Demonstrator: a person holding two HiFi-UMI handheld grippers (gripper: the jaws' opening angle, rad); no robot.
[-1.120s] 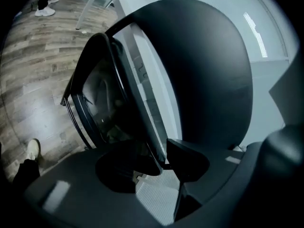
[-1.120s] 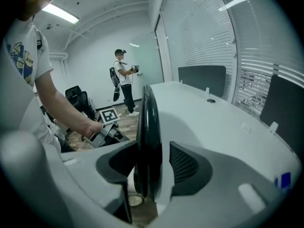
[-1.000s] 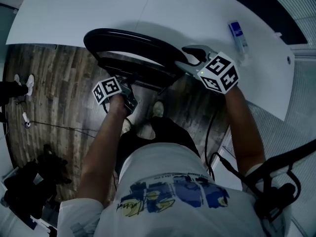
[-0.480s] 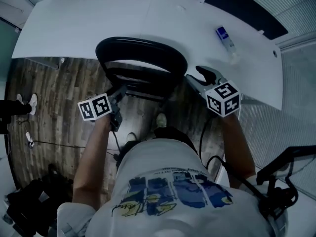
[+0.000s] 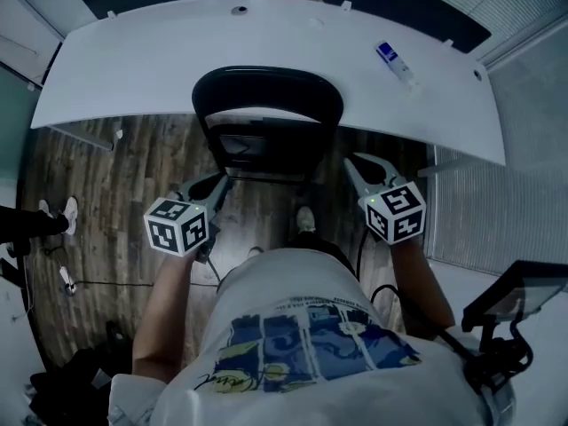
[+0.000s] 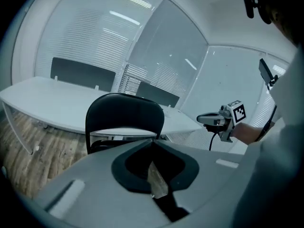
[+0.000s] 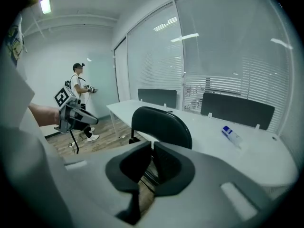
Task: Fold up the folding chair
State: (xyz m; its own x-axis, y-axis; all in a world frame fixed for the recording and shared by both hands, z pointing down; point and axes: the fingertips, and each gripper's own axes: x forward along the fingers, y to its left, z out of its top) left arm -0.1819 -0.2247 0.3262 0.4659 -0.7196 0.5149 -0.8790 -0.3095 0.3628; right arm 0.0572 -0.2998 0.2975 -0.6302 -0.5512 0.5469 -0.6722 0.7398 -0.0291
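1. The black, round-backed metal folding chair (image 5: 266, 91) is standing on the wood-plank floor (image 5: 106, 167), directly in front of the person. Its back is right against the edge of the long white curved table (image 5: 133, 69).
2. Both tools are now hanging clear of it. Half a second earlier they were flanking the frame closely. A second ago the right one was up at the rim of the back and the left one was down by the seat.
3. The left gripper (image 5: 213, 185) is sitting off the chair's left side. Its jaws have just been closing and are now pressing together with nothing between them.
4. The right gripper (image 5: 353, 161) is mirroring it on the right, its jaws likewise having just been closing and now all but meeting on empty air.
5. Letting go and backing off is suggesting, in my judgement, that the folding step is finished or paused. The seat is looking shallow from above, yet I cannot tell whether it is lying flat against the back.
6. A small white bottle with a blue label (image 5: 393, 60) is lying on the table, well apart from the chair.
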